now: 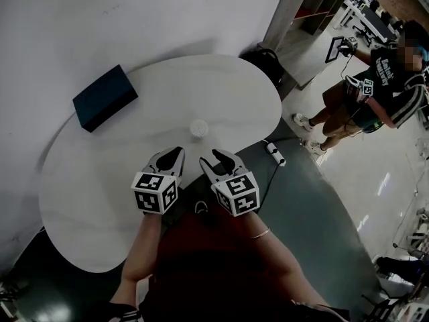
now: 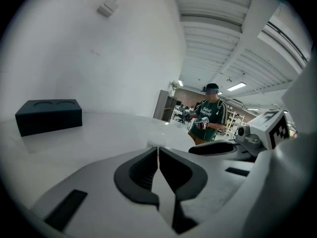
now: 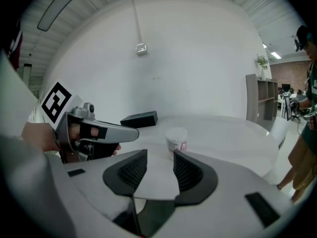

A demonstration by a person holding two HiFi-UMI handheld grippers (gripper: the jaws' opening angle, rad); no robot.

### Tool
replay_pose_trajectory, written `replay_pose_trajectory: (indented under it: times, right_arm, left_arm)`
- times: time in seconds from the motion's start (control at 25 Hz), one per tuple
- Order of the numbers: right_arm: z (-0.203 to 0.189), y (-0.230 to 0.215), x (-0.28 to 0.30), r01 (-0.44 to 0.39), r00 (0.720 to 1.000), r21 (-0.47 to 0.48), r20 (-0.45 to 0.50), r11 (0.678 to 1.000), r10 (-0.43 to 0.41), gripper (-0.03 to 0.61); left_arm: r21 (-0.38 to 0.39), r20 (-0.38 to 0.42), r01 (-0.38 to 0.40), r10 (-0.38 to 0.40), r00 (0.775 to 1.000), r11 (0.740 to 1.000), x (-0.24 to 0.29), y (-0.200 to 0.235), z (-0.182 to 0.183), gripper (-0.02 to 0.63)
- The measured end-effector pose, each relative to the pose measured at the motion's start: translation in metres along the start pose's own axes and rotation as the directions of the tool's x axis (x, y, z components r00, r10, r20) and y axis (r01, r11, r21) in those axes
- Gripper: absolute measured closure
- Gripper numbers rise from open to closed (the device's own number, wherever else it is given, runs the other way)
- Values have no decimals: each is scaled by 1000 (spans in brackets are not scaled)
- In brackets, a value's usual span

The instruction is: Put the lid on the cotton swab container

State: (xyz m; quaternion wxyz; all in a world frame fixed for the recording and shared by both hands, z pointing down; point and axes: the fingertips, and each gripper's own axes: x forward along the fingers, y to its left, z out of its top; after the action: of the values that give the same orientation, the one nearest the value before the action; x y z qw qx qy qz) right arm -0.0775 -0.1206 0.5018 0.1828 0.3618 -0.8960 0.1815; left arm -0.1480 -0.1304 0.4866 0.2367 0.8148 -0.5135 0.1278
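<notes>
**Q:** What is shown?

**A:** A white table [image 1: 87, 200] is seen from above, with a bystander [image 1: 375, 86] standing well off to the right. A dark box [image 1: 104, 97] is set near the table's far left edge. The left gripper [image 2: 158, 150] and right gripper [image 3: 160, 155] are held side by side over the near edge, both short of the container [image 1: 198, 128]. The container is stood upright near the table's middle, apart from the box. The left gripper is clenched pad against pad, with nothing gripped. The right gripper is released, its jaws parted and empty, and the container is framed beyond the gap.

**Q:** Which step is judged to be in hand?

**A:** No loose lid is found on the table, and a pale, rounded top is seen on the container. The lid is therefore judged likely to be seated already. A start not yet made cannot be ruled out. If a lid is still to be fitted, it must first be found and gripped. It must then be brought level over the rim and pressed down while the container is steadied.

**Q:** What is left unclear?

**A:** Whether that top is a lid cannot be settled, as the container is small and soft in every view. In the left gripper view it is all but hidden behind the jaws. Part of the table's near edge is covered by the person's arms.
</notes>
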Motion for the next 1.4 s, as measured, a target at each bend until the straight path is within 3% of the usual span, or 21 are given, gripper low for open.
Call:
replay_pose_trajectory:
  times: [0.44, 1.12, 1.4]
  right_arm:
    - [8, 5, -27, -10, 998, 6, 67, 1000, 9, 535]
    - [-11, 8, -80, -91, 991, 8, 98, 996, 90, 561]
    - [-24, 1, -117, -83, 991, 35, 104, 996, 79, 563]
  left_arm:
    - [-11, 15, -7, 8, 1000, 1000, -14, -13, -8, 588]
    - [-2, 54, -94, 94, 994, 996, -44, -57, -27, 588]
    - [10, 58, -125, 124, 991, 992, -61, -92, -37, 588]
